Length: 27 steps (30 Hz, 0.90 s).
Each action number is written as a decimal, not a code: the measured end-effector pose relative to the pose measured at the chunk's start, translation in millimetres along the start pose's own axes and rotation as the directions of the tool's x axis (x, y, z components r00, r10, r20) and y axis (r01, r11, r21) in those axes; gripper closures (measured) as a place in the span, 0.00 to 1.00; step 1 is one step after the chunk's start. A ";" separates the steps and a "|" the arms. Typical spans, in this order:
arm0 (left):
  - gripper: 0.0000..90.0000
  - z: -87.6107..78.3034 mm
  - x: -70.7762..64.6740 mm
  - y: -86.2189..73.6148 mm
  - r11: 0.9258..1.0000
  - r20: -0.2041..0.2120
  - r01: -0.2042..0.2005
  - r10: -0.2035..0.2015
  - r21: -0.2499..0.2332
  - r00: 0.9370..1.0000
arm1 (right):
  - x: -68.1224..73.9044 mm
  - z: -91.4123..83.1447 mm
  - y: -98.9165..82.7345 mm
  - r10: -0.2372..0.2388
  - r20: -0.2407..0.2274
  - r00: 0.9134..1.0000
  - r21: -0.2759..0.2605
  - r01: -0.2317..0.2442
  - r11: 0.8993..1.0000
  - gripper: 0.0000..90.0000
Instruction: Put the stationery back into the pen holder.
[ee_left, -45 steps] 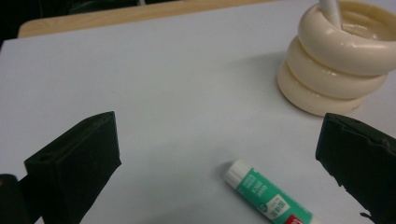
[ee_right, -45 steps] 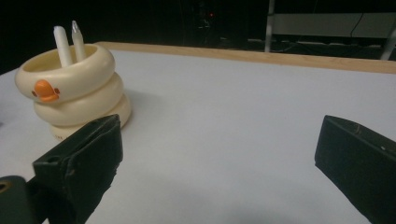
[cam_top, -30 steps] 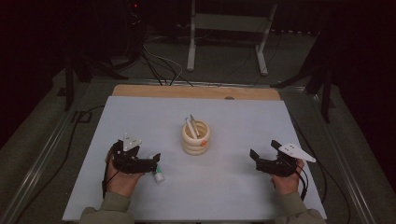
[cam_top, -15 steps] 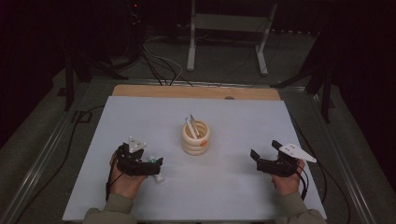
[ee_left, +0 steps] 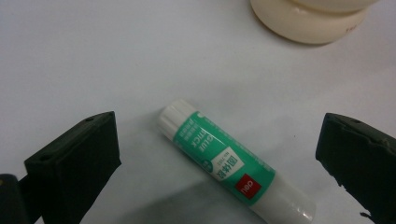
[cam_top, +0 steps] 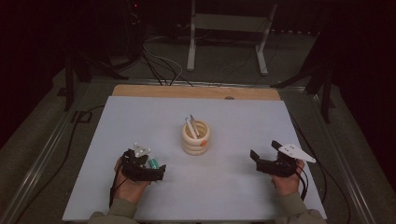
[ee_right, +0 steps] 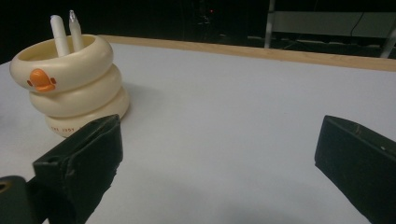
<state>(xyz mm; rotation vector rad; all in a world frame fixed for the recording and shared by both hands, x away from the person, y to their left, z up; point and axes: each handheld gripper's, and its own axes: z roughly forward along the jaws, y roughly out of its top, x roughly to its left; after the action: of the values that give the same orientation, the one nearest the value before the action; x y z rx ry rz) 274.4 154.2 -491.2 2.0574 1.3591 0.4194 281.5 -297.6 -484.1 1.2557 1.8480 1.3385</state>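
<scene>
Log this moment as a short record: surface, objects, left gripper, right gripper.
surface: white tabletop with a wooden far edge
holder: cream ringed pen holder with an orange duck bill, mid-table, two white pens standing in it
glue stick: green and white glue stick lying flat on the tabletop
left gripper: left gripper open, jaws straddling the glue stick, not touching it
right gripper: right gripper open, nothing between its jaws, apart from the holder

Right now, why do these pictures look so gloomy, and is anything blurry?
High view: the white table is lit, the room behind nearly black. Left gripper view: the glue stick is sharp and casts a soft shadow. Right gripper view: the near claw is blurred, the duck holder clearer.
</scene>
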 end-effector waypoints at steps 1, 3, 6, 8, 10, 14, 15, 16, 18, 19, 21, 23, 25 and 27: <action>0.00 0.6 -0.6 -0.5 1.000 0.001 -0.002 0.002 0.004 1.000 | 0.0 0.0 0.0 0.000 0.000 1.000 0.000 0.000 1.000 0.02; 0.00 1.8 -2.2 -1.4 1.000 0.003 -0.002 0.002 0.013 1.000 | 0.1 0.1 0.0 0.000 0.000 1.000 0.001 0.000 1.000 0.02; 0.00 4.0 -4.3 -2.4 0.999 0.005 -0.006 0.006 0.032 1.000 | -0.1 0.0 0.0 0.001 0.000 1.000 0.001 -0.001 1.000 0.02; 0.01 5.6 -5.5 -3.0 0.999 0.011 -0.002 0.001 0.050 1.000 | -0.2 0.2 -0.1 0.000 0.000 1.000 0.002 0.000 1.000 0.02; 0.06 7.4 -6.2 -4.1 0.997 0.025 0.008 -0.010 0.075 1.000 | 0.0 0.3 -0.2 -0.003 0.000 1.000 0.003 0.003 1.000 0.02; 0.28 11.3 -12.7 -8.3 0.991 0.007 -0.001 0.000 0.134 1.000 | 0.1 0.5 -0.3 -0.003 0.001 1.000 0.004 0.003 1.000 0.02; 0.37 11.5 -13.6 -9.2 0.989 0.007 -0.008 0.007 0.147 1.000 | 0.0 0.6 -0.3 -0.004 0.002 1.000 0.004 0.004 1.000 0.02; 0.46 11.3 -14.9 -9.9 0.989 -0.011 -0.020 0.022 0.145 1.000 | -0.1 0.6 -0.3 -0.004 0.002 1.000 0.004 0.004 1.000 0.02; 0.59 10.1 -14.2 -9.1 0.988 -0.031 -0.023 0.028 0.153 0.999 | -0.1 0.5 -0.3 -0.005 0.002 1.000 0.004 0.005 1.000 0.02; 0.64 9.7 -12.3 -8.5 0.987 -0.032 -0.027 0.033 0.160 0.999 | 0.0 0.6 -0.4 -0.005 0.002 1.000 0.004 0.005 1.000 0.02; 0.73 9.7 -7.4 -8.3 0.986 -0.022 -0.028 0.032 0.161 0.999 | 0.3 0.8 -0.3 -0.008 0.001 1.000 0.005 0.008 1.000 0.02; 0.73 9.8 -4.1 -7.8 0.986 -0.002 -0.030 0.031 0.162 1.000 | 0.4 1.1 -0.4 -0.009 0.000 1.000 0.008 0.009 1.000 0.02; 0.73 9.9 -4.3 -7.7 0.986 0.000 -0.045 0.045 0.162 0.999 | 0.4 1.3 -0.5 -0.011 -0.001 1.000 0.010 0.011 1.000 0.02; 0.73 9.8 -3.8 -8.1 0.987 0.001 -0.056 0.057 0.153 0.998 | 0.3 1.3 -0.5 -0.010 -0.002 1.000 0.009 0.010 1.000 0.02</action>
<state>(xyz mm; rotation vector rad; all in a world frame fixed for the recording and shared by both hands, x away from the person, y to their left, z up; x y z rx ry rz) 272.8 149.7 -503.6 2.2255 1.3748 0.3518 282.3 -296.8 -485.0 1.2489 1.8615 1.3279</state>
